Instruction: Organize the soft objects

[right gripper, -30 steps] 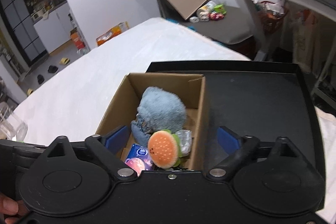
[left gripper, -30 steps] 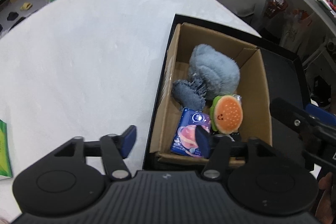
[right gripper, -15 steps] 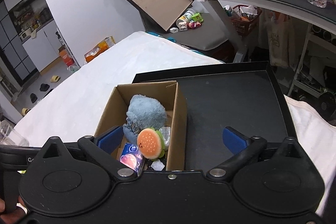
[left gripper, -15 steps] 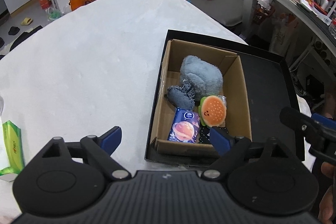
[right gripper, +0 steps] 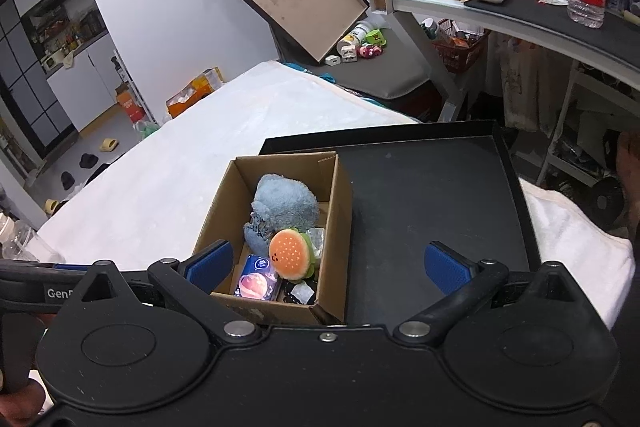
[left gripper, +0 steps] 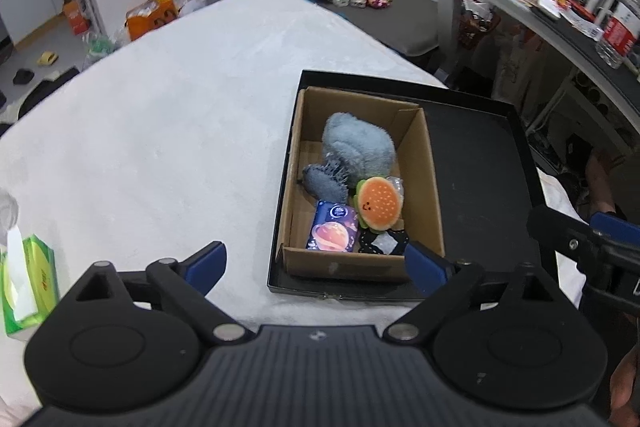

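Brown cardboard box [left gripper: 430, 187] sits in the left part of a shallow black tray [left gripper: 480, 163] on the white-covered surface [left gripper: 160, 131]. Inside it, a fluffy grey-blue plush [left gripper: 356, 147] fills the far end, with a darker grey fringed piece [left gripper: 324, 183] lying against its near side. Nearer, an orange burger-shaped plush [left gripper: 378, 203] leans on a purple tissue pack [left gripper: 332, 227], and a black dotted item [left gripper: 380, 243] lies at the near wall. The left gripper [left gripper: 316, 263] hangs above the box's near edge, its blue pads having just spread wide, nothing between them. The right gripper [right gripper: 328, 263] is likewise spread to its widest and empty, over the box and tray. A green tissue box [left gripper: 28, 283] stands well apart at the far left
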{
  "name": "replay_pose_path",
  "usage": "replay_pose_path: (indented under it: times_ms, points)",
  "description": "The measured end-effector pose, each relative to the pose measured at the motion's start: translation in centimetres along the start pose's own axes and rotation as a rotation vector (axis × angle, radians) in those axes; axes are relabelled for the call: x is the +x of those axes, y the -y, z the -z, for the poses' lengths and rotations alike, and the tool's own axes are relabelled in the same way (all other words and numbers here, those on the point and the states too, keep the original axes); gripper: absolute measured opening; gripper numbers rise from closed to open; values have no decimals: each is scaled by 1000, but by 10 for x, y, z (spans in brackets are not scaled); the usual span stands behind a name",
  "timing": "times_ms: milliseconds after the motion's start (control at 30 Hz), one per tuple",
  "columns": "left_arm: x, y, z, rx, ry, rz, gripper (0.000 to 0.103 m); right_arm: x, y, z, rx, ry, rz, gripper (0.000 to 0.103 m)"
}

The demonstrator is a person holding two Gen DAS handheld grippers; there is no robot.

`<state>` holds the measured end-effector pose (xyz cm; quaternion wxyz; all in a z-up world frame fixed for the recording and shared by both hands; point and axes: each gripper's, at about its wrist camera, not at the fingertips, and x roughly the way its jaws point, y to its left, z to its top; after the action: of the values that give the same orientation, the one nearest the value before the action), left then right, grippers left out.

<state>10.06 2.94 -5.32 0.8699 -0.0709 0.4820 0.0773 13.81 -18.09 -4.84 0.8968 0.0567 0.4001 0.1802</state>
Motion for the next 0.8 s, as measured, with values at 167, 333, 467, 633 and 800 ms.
replay_pose_path:
  times_ms: [167, 333, 467, 633, 800]
  points:
    - [-22, 7, -1, 31, 35, 9, 97, -17, 5, -3, 19, 11, 11, 103]
    - [-40, 11, 6, 51, 58, 8, 98, -31, 10, -2, 39, 18, 29, 103]
    - [-51, 11, 13, 53, 72, 9, 101, -43, 10, 0, 31, 30, 50, 103]
    - [-64, 15, 23, 61, 85, 11, 102, -60, 12, 4, 34, 31, 68, 103]
    - [-78, 18, 32, 68, 108, 17, 102, -76, 13, 9, 25, 46, 73, 103]
